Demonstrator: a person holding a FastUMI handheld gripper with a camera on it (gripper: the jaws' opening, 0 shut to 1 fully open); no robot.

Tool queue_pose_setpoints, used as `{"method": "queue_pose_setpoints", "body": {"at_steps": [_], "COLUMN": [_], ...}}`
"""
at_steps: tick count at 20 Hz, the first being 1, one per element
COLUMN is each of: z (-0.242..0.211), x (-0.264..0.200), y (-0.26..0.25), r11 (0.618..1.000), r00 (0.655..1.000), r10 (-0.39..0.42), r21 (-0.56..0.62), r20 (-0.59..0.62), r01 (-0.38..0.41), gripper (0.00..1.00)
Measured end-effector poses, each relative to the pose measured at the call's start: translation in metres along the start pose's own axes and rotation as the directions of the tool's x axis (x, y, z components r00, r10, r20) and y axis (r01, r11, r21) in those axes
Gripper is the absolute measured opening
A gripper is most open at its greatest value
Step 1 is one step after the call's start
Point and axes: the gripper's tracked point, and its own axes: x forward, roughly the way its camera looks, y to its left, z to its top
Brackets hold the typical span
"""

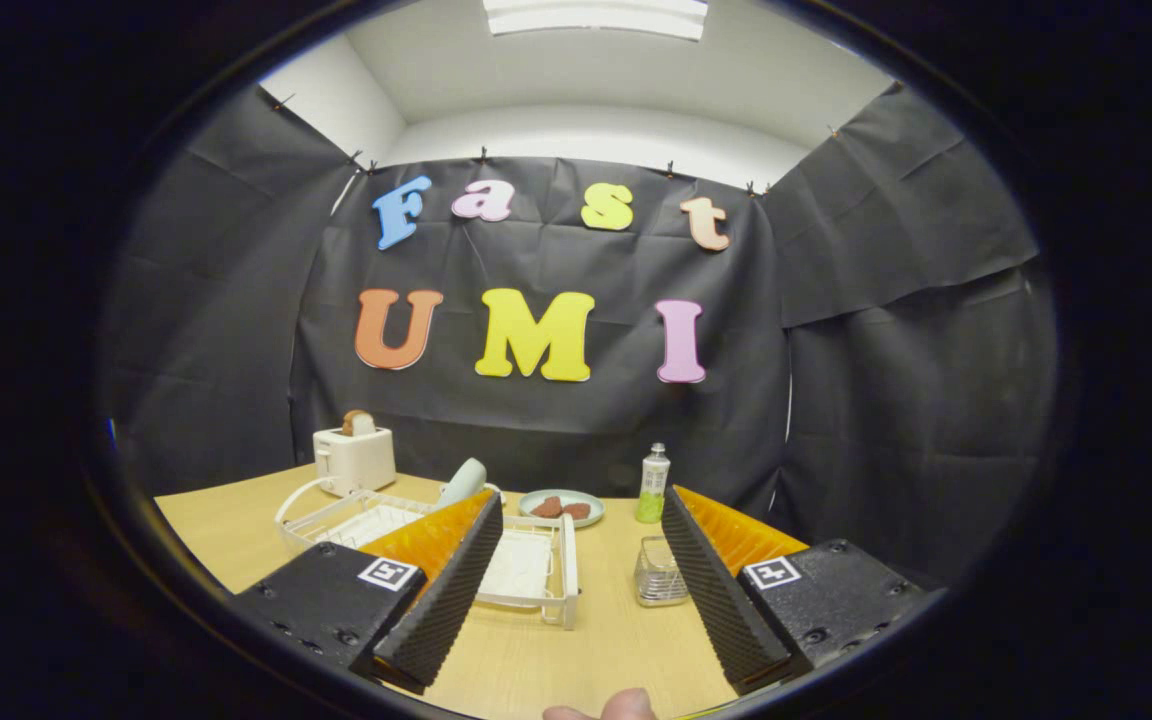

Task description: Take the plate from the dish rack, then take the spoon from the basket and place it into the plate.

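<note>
Gripper view: a pale plate [463, 482] is seen standing in the white dish rack [526, 570] beyond the left finger; the wire basket [660, 572] sits between the wide-spread gripper [576, 590] fingers, bare wooden table [596, 610] around it.

Cam rides on gripper [576, 585], looks fwd along wide-apart jaws, raised above table [556, 650]; dish rack [536, 575] near, just ahead.
</note>
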Motion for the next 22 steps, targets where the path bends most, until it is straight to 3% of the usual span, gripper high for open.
{"method": "queue_pose_setpoints", "body": {"at_steps": [5, 11, 13, 17, 22], "z": [0.008, 0.039, 0.046, 0.055, 0.038], "x": [0.018, 0.060, 0.079, 0.122, 0.172], "y": [0.014, 0.046, 0.060, 0.076, 0.103], "r11": [0.999, 0.983, 0.972, 0.965, 0.960], "r00": [0.998, 0.973, 0.948, 0.892, 0.774], "r10": [0.053, 0.184, 0.236, 0.263, 0.275], "r21": [-0.007, 0.041, 0.076, 0.108, 0.114], "r20": [-0.038, -0.141, -0.214, -0.369, -0.570], "r01": [-0.053, -0.180, -0.225, -0.240, -0.257], "gripper": [1.00, 1.00, 1.00, 1.00, 1.00]}}
